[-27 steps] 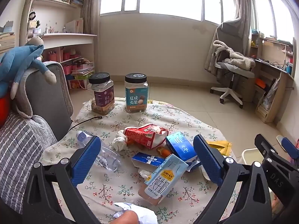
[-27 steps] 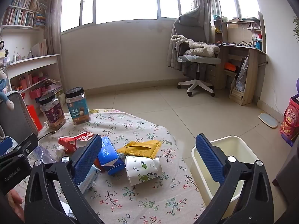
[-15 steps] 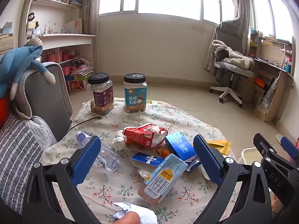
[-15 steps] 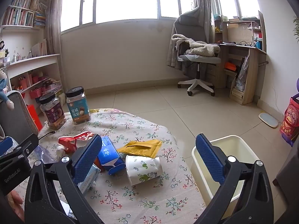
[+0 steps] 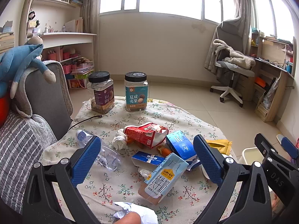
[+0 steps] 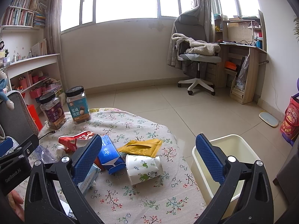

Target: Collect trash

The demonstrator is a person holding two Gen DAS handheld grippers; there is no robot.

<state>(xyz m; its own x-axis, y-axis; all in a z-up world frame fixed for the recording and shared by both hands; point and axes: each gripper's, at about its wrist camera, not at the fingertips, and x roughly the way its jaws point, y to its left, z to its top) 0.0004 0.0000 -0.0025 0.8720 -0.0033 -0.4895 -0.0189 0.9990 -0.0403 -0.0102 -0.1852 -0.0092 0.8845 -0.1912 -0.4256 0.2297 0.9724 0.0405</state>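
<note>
The left gripper [image 5: 146, 160] and the right gripper [image 6: 147, 159] are both hovering fully released and empty above the floral-clothed table [image 6: 149, 201], so the collection step is judged as only beginning. Nearest, the milk carton [image 5: 164, 177] is lying beside the paper cup [image 6: 143, 168]; farther off lie the blue box [image 5: 180, 145], the yellow pouch [image 6: 142, 146] and the red wrapper [image 5: 147, 133] (all untouched). The next move probably calls for closing on one item and carrying it to the white bin [image 6: 229, 149] just beside the table. Compared with the earlier frames, nothing is visibly changing.
</note>
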